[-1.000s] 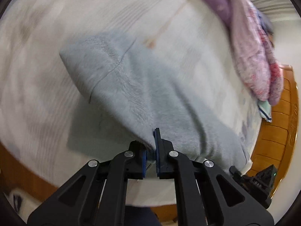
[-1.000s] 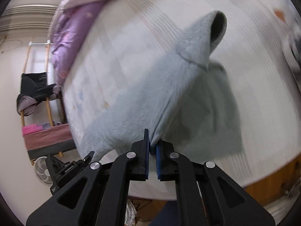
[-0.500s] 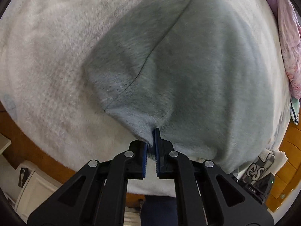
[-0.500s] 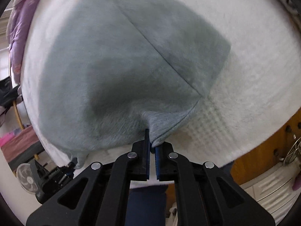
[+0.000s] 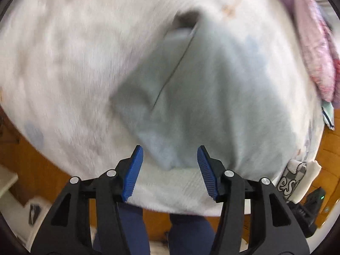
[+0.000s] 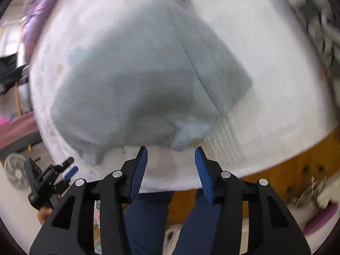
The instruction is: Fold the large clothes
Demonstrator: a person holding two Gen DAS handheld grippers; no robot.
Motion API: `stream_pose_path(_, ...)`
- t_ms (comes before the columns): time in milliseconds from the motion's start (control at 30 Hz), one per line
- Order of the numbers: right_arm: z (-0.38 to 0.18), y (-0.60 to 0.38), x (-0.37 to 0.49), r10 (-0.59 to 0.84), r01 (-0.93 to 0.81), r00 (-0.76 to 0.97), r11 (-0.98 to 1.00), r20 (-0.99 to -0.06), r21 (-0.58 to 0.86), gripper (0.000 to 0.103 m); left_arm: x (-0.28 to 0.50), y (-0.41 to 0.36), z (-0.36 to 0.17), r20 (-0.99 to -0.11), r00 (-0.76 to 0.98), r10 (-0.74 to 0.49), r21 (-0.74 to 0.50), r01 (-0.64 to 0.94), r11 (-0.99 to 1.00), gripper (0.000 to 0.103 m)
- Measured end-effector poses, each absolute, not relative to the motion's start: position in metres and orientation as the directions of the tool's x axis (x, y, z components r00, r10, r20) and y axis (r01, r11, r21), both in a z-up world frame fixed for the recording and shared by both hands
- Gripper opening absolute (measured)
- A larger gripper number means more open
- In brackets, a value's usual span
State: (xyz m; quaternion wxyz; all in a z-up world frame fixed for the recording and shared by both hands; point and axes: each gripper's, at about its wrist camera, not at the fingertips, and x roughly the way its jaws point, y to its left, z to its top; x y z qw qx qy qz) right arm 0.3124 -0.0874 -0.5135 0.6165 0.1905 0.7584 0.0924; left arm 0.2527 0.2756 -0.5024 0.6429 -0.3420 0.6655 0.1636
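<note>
Grey fleece fills both views: the garment [image 5: 212,97] lies spread on the white bed [image 5: 63,63], its near hem just ahead of both grippers. Left gripper [image 5: 170,161] is spread wide, blue pads [image 5: 133,170] apart, nothing between them; the garment's near corner sits just beyond the fingertips, between the two, not touched. A long seam runs away from the gripper, up and slightly right, toward a dark opening at the garment's far end. Everything here is smeared with motion blur, so fine detail on the cloth cannot be made out.

Over to the right wrist view: right gripper [image 6: 171,161] is also released, pads [image 6: 203,170] wide, empty. The garment [image 6: 138,80] lies just ahead, its near edge a little beyond the fingertips, with a small lighter fold [image 6: 189,133] directly ahead and slightly right of the gripper. A seam angles away up and to the left from that fold. Off to the lower left of this gripper, the left gripper [image 6: 63,172] shows, its blue pad visible, close to the garment's other near corner.

Pink and purple bedding [image 5: 308,42] is heaped far right of the left gripper. Wooden bed frame [image 6: 297,170] shows below the mattress edge, and the person's blue trousers [image 6: 148,223] sit beneath both grippers.
</note>
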Motion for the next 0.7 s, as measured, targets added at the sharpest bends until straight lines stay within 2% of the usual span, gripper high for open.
stream_pose_path(67, -0.501, -0.082, 0.337, 0.394, 0.111, -0.083, 0.916, -0.915, 0.384, 0.029, 0.273, 0.277, -0.494, -0.962, 0.128, -0.241, -0.267, -0.626, 0.733, 0.054)
stream_pose_path(133, -0.501, -0.080, 0.355, 0.365, 0.071, -0.031, 0.929, -0.930, 0.362, 0.013, 0.298, 0.281, -0.498, -0.968, 0.137, -0.211, -0.250, -0.606, 0.755, 0.054)
stream_pose_path(233, -0.511, -0.073, 0.390, 0.342, 0.035, 0.026, 0.939, -0.939, 0.343, 0.006, 0.334, 0.283, -0.505, -0.972, 0.163, -0.168, -0.232, -0.562, 0.794, 0.054)
stream_pose_path(367, -0.546, -0.078, 0.422, 0.311, 0.033, 0.024, 0.949, -0.950, 0.312, 0.003, 0.366, 0.295, -0.548, -0.983, 0.105, -0.154, -0.186, -0.539, 0.821, 0.055)
stream_pose_path(467, -0.581, -0.082, 0.434, 0.262, 0.000, -0.014, 0.965, -0.965, 0.262, 0.000, 0.381, 0.307, -0.571, -0.986, 0.083, -0.143, -0.165, -0.551, 0.818, 0.065)
stream_pose_path(533, -0.611, -0.090, 0.443, 0.300, 0.053, -0.068, 0.953, -0.951, 0.297, 0.000, 0.389, 0.312, -0.580, -0.987, 0.074, -0.143, -0.159, -0.568, 0.808, 0.070)
stream_pose_path(700, -0.630, -0.080, 0.451, 0.257, -0.032, -0.103, 0.965, -0.961, 0.261, 0.000, 0.410, 0.317, -0.592, -0.992, 0.043, -0.115, -0.119, -0.566, 0.816, 0.074)
